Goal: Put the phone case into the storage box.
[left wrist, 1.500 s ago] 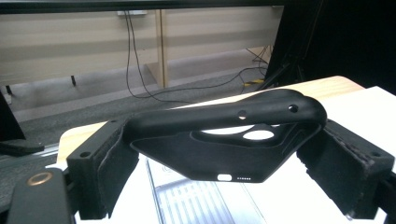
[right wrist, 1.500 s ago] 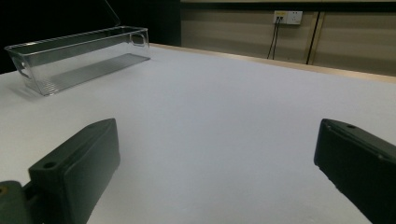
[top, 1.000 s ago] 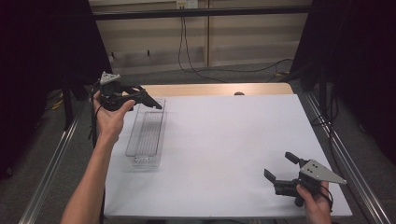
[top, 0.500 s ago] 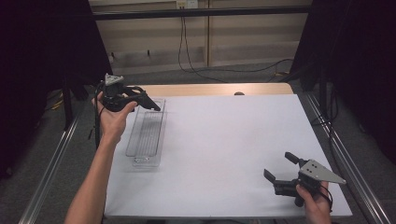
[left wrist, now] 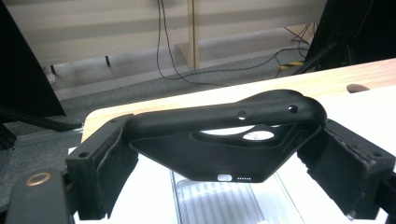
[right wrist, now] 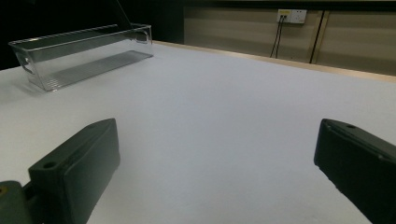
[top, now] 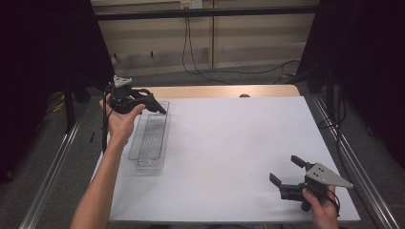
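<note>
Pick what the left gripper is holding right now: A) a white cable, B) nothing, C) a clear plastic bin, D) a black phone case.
D: in the left gripper view, the left gripper has both jaws pressed against the ends of a black phone case, held above the clear bin.

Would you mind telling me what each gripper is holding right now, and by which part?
The left gripper clamps a black phone case by its two long side edges. The right gripper is open and holds nothing.
</note>
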### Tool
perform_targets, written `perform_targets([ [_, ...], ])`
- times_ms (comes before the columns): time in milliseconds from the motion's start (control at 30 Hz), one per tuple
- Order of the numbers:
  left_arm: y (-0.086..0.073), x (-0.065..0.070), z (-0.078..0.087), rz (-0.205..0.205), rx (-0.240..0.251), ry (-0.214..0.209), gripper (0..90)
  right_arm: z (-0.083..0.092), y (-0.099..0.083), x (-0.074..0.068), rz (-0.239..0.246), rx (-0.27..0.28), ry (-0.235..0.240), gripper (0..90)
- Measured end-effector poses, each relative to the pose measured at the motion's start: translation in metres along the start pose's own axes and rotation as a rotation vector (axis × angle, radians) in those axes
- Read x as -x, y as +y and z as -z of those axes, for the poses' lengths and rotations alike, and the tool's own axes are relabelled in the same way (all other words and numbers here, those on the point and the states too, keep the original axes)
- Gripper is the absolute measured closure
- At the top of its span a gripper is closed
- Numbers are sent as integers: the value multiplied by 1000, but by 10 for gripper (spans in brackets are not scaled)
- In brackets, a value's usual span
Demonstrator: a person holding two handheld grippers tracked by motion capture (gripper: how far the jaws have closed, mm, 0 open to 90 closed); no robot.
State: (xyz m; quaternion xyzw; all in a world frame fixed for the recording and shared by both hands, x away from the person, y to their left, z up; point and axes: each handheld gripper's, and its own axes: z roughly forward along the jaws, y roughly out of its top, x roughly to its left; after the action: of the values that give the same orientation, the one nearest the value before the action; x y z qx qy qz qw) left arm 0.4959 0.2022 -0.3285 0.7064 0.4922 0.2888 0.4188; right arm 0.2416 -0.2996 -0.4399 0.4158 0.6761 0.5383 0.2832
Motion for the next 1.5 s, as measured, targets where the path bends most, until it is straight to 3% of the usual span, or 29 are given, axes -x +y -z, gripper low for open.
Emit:
perform_targets([
  [667, -6, 6, -17, -8, -26, 46, 127, 0, 0, 0, 5, -7, -1, 0],
  [933, -6, 3, -22, 24, -30, 61, 125, 0, 0, 0, 9, -7, 0, 0],
  [1300, -13, 12, -34, -19, -64, 78, 125, 0, -1, 0, 10, -11, 3, 0],
  [1500, -14, 13, -38, -23, -66, 90, 124, 0, -1, 0, 10, -11, 4, 0],
])
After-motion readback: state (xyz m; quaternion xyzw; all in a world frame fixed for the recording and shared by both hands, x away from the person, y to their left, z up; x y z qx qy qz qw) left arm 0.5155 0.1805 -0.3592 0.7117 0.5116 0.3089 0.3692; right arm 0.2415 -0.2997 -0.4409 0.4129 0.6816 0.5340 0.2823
